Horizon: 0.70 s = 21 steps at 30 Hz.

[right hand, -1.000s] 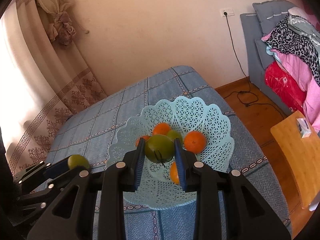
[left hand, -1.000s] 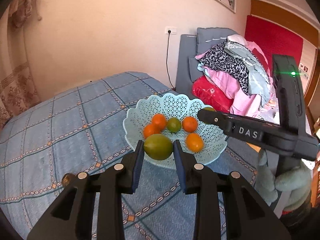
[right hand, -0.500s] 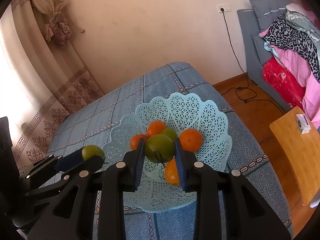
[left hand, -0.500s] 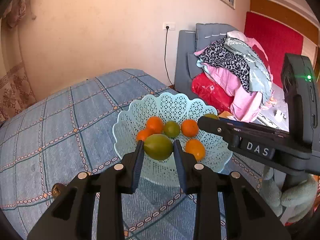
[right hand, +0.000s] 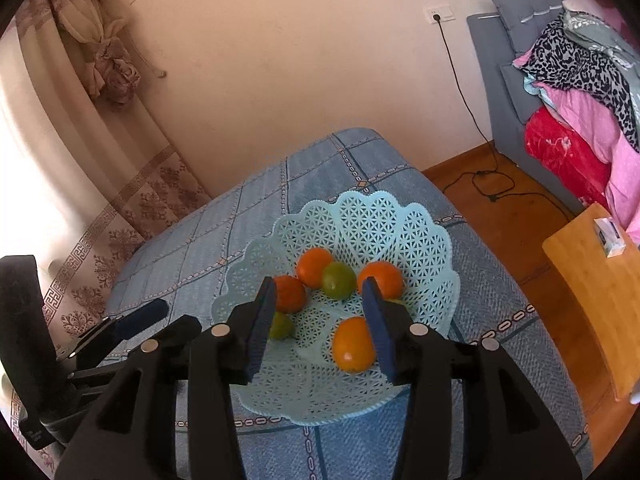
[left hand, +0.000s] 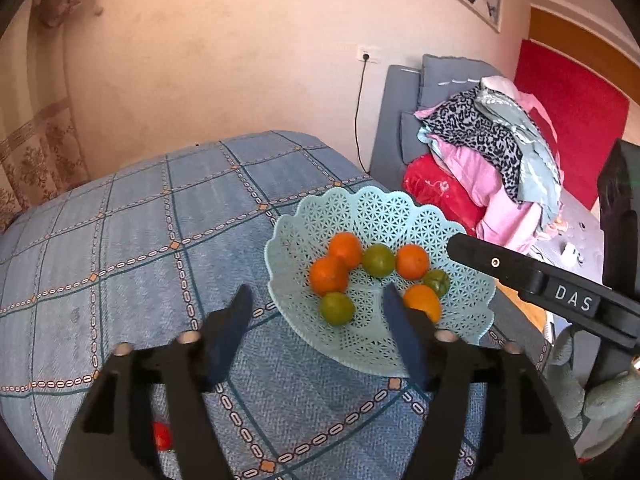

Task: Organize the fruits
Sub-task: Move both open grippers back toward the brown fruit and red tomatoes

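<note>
Seven fruits (left hand: 337, 308) inside pale-blue lattice basket (left hand: 372, 212)

Warm daylight is flooding in from the left, blowing out the patterned beige curtain (right hand: 36, 184) to white. Fisheye distortion is bending walls and darkening the corners of both views. The pale blue latticed plastic basket (right hand: 404, 236) is staying sharp; the nearest black gripper fingers are blurring slightly.

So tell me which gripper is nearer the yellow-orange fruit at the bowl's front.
Right. The right gripper hangs open directly over the yellow-orange fruit; the left gripper, also open, sits back over the bowl's near-left rim.
</note>
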Available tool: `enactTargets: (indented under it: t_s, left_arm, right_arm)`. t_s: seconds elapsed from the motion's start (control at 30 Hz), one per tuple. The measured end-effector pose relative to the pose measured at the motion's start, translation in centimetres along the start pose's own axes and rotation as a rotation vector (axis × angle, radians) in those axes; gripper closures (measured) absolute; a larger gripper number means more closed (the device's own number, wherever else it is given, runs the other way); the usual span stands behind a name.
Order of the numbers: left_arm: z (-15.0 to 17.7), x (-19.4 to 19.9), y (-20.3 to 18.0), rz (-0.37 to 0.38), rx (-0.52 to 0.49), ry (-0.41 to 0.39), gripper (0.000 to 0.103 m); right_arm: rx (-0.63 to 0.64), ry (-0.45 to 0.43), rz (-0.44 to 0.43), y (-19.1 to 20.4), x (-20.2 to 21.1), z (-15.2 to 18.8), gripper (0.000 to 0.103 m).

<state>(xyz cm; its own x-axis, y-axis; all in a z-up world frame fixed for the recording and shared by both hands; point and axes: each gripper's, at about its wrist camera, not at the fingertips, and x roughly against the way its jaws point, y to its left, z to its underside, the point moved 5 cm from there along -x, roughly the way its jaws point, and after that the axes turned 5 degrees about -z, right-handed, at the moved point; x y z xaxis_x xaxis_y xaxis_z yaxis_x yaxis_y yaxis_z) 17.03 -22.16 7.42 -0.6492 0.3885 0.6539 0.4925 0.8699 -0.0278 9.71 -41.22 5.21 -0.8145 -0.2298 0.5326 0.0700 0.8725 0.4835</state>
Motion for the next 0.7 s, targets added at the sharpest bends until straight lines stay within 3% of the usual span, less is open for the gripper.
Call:
enactTargets:
  t_s: [0.1,0.27,0.33,0.5,0.6,0.7]
  left_arm:
    - [-0.1,0.6,0.3,-0.031,0.000,-0.022,0.019]
    - [-0.2,1.6,1.2,-0.081,-0.007,-0.045,0.014]
    - [-0.1,2.2,1.7,-0.094,-0.001,-0.062,0.011]
    - [0.3,3.0,3.5,-0.110,0.032,-0.068,0.009]
    - [0.6,3.3,4.8,-0.132,0.063,-0.061,0.009]
    - [1.3,3.5,6.4,-0.182,0.084,-0.041,0.009]
  right_arm:
    - [-0.001,-0.010,0.001,0.2,0.3,-0.1,0.055]
    - [0.002,-0.051,0.006,0.4,1.0,-0.3,0.047]
    - [0.000,-0.070,-0.001,0.5,1.3,-0.3,0.037]
    - [0.018,-0.147,-0.037,1.3,2.4,-0.4,0.029]
    - [0.030,-0.155,-0.051,1.9,2.6,-0.3,0.022]
    - [0.061,-0.141,-0.055,2.9,2.3,0.1,0.022]
